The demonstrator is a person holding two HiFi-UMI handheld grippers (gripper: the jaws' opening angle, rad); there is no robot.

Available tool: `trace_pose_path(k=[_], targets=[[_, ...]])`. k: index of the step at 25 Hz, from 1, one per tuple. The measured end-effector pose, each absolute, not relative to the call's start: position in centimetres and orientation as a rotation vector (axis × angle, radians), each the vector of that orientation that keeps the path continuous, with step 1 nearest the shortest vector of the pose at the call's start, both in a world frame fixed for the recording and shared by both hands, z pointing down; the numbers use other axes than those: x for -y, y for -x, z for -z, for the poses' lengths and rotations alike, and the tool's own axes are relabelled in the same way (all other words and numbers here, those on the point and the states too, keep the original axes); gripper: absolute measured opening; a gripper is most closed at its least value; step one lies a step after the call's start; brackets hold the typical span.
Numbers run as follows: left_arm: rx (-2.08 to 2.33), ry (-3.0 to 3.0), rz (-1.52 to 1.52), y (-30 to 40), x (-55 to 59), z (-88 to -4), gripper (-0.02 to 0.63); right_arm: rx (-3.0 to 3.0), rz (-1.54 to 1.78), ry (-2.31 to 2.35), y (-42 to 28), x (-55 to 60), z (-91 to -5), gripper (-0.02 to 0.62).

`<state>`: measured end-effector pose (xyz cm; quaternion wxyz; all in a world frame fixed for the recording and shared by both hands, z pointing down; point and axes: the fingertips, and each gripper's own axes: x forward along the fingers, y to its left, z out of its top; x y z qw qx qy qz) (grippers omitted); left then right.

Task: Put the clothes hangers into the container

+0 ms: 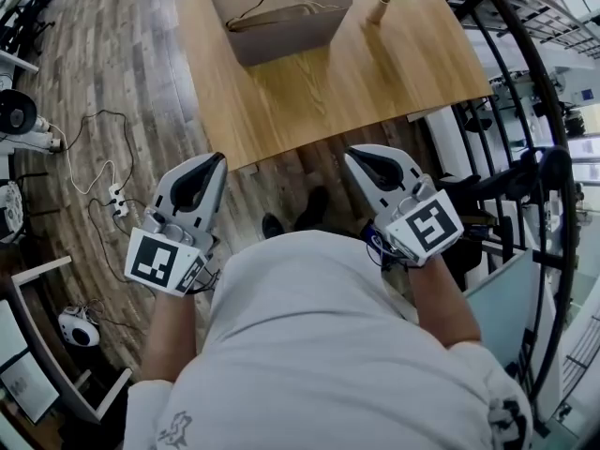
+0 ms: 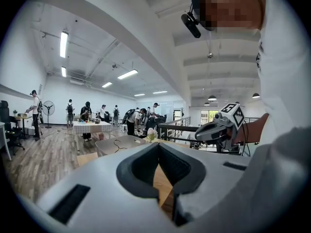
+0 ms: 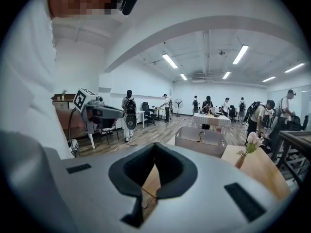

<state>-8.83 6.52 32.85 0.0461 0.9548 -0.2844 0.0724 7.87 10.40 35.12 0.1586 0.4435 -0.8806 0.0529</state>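
A grey container (image 1: 324,19) stands at the far end of the wooden table (image 1: 356,78), with a wooden clothes hanger (image 1: 274,14) lying in it, wire hook up. My left gripper (image 1: 218,157) and right gripper (image 1: 349,155) are held close to my body, short of the table's near edge, both pointing toward it. Each has its jaws together with nothing between them. The left gripper view shows its own shut tips (image 2: 158,144), the container (image 2: 119,143) far ahead and the right gripper (image 2: 214,130) beside it. The right gripper view shows the container (image 3: 199,141) and the hanger's hook (image 3: 198,137).
A small vase with a pink flower (image 1: 382,3) stands right of the container. A black curved railing (image 1: 539,157) runs along the right. Cables and a power strip (image 1: 117,200) lie on the wooden floor at left. Several people (image 3: 214,106) stand at tables in the background.
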Motion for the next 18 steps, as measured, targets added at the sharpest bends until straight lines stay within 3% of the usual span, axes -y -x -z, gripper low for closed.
trace_pose_path(k=[18], targets=[[0.828, -2.939, -0.182, 12.7, -11.1, -33.7, 0.006, 2.504, -0.142, -1.328, -3.3, -15.9, -36.5, 0.005]])
